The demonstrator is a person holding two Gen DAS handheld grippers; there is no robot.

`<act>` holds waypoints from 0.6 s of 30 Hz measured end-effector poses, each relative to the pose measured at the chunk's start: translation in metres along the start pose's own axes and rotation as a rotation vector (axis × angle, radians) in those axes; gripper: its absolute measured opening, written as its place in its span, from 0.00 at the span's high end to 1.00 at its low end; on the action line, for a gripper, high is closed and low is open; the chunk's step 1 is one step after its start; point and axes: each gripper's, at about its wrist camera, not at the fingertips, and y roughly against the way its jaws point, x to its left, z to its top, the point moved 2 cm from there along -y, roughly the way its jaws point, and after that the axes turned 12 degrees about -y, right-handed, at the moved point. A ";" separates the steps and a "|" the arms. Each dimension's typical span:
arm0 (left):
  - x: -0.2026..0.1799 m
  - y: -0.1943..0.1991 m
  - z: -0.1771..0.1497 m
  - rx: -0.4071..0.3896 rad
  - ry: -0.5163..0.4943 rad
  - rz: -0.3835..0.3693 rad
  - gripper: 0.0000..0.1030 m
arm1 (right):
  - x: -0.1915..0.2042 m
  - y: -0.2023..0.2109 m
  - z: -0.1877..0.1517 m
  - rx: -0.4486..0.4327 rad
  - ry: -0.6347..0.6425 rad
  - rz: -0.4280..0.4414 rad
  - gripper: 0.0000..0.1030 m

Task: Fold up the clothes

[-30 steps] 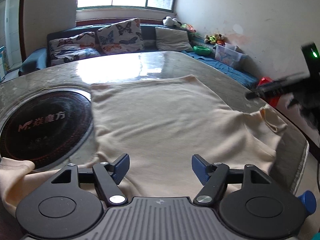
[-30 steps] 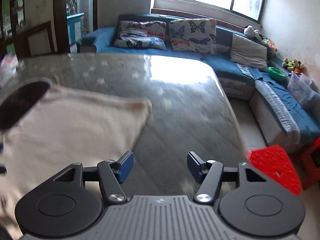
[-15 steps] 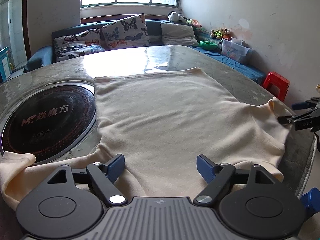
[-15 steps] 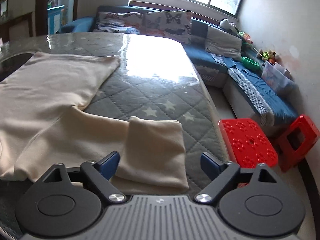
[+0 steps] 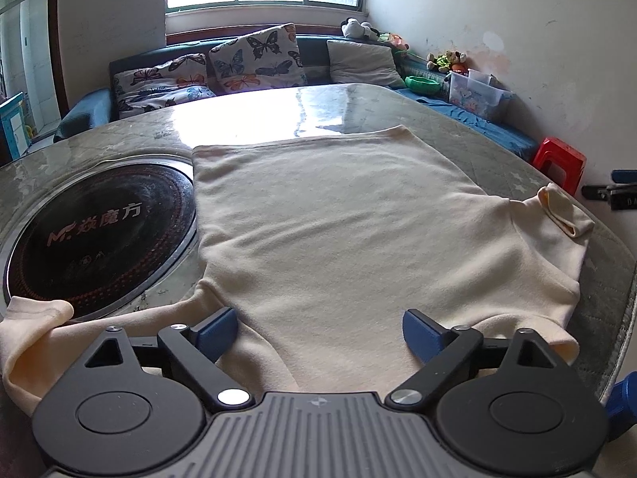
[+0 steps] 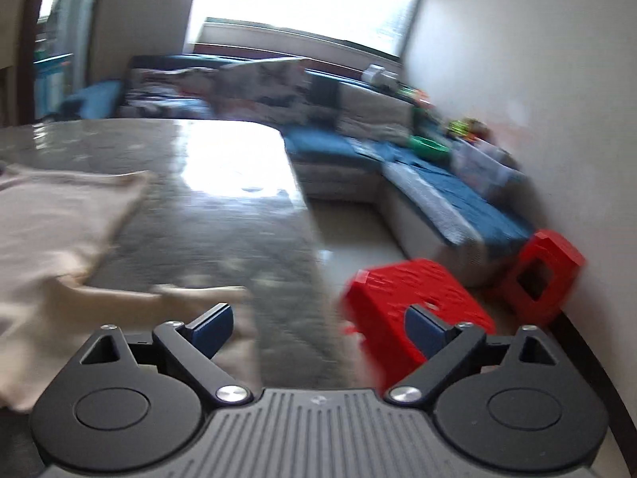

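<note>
Item: one cream knit shirt [image 5: 338, 235], lying flat and mostly smooth on the grey quilted table [image 5: 497, 159] beside the round black hob inset [image 5: 95, 231]. Long axis runs from the near edge to the far straight hem; sleeves spread left and right, the right cuff [image 5: 565, 211] turned over at the table's edge. Left gripper [image 5: 320, 330] over the near end and right gripper [image 6: 318, 328] past the right sleeve both opening, nothing grasped.
</note>
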 end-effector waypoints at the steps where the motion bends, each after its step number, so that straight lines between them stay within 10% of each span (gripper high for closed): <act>1: 0.000 0.000 0.000 0.001 -0.001 0.003 0.09 | 0.010 0.001 -0.003 0.005 0.026 0.034 0.05; 10: -0.001 0.001 -0.001 -0.001 -0.002 0.004 0.08 | 0.048 -0.002 -0.029 0.055 0.169 0.086 0.04; 18: 0.000 0.001 -0.003 -0.007 -0.002 0.000 0.07 | -0.009 -0.002 -0.006 -0.059 0.072 -0.255 0.04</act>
